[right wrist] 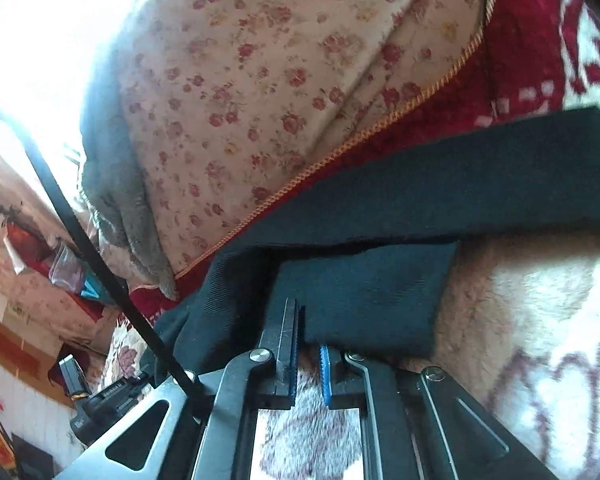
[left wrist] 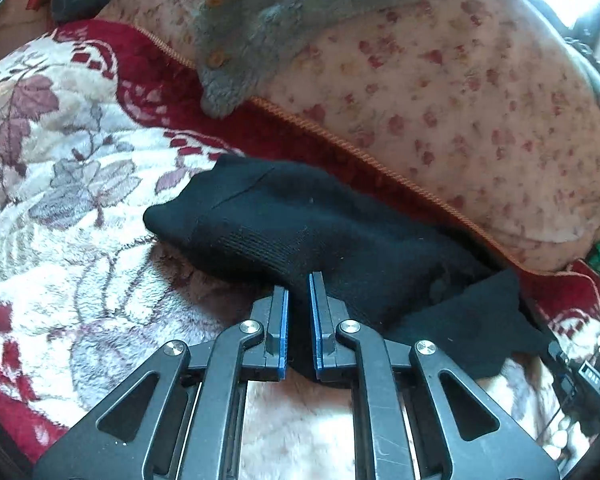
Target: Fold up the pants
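The black pants lie bunched on a plush floral blanket. My left gripper is shut on a fold of the pants, the cloth pinched between its blue pads. In the right wrist view the pants stretch as a band across the frame, with a folded flap in front. My right gripper is shut on the edge of that flap, the cloth caught between its blue pads with a narrow gap left.
A cream quilt with small red flowers is piled behind the pants. A grey fleece garment with buttons lies on it. A dark device on a stand and room clutter sit at the left of the right wrist view.
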`<state>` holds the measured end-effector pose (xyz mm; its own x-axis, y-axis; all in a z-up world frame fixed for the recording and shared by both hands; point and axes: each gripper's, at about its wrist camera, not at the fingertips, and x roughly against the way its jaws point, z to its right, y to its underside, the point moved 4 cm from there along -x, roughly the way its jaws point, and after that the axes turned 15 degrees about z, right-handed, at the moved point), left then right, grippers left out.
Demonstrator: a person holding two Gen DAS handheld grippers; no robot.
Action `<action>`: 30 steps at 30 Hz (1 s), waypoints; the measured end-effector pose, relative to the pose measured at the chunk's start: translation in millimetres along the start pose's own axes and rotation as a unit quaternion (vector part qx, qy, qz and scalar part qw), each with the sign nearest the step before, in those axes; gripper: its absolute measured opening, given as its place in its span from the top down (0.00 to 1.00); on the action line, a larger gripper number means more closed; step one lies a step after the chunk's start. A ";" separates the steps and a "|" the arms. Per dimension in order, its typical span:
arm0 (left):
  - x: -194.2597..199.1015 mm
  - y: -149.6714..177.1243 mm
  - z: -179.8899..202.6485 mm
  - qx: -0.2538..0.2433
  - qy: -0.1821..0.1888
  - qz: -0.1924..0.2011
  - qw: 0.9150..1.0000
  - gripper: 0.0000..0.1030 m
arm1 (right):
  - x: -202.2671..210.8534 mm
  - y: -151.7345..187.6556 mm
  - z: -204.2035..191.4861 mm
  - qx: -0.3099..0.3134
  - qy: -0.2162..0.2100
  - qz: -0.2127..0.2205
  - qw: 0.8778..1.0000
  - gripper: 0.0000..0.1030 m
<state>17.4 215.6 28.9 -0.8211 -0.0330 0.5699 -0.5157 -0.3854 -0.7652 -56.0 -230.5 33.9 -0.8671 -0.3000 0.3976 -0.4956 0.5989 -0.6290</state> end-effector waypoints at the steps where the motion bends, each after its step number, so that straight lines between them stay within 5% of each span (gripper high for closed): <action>1: 4.6 -0.8 0.2 0.002 0.008 -0.001 1.000 0.92 | 6.0 -1.9 -0.8 0.003 -0.003 0.005 1.000 0.93; 9: 16.8 5.1 6.0 0.001 0.016 -0.005 1.000 0.92 | 45.1 -15.5 3.8 0.002 -0.007 0.023 1.000 0.95; 10: 16.3 6.0 5.3 0.001 0.015 -0.006 1.000 0.92 | 45.6 -12.4 2.5 -0.001 -0.012 0.013 1.000 0.89; 13: 12.4 7.9 3.6 0.004 0.009 -0.013 1.000 0.92 | 37.3 2.0 1.3 -0.012 -0.005 -0.018 1.000 0.48; 19: 8.1 9.6 -0.3 0.001 0.005 -0.018 1.000 0.92 | -2.6 10.0 14.2 -0.058 0.016 -0.025 0.998 0.47; 21: 5.1 10.5 -0.8 0.002 0.001 -0.021 1.000 0.92 | -19.1 5.6 20.1 -0.076 0.022 -0.021 0.997 0.51; 23: 2.5 11.5 -0.8 0.000 -0.003 -0.023 1.000 0.92 | -30.0 -2.4 24.9 -0.083 0.020 -0.006 0.996 0.79; 25: 3.3 12.6 0.0 -0.001 -0.004 -0.023 1.000 0.92 | -39.7 -4.9 30.8 -0.103 0.003 -0.006 0.995 0.91; 30: 17.4 6.8 -0.5 0.011 0.017 -0.018 1.000 0.92 | -19.6 -7.8 24.6 -0.122 -0.048 0.019 0.991 0.96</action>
<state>-0.5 212.9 33.5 -0.8105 0.0113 0.5857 -0.5390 -0.4061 -0.7380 -36.3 -247.6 14.6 -0.8914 -0.3364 0.3037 -0.4461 0.7691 -0.4576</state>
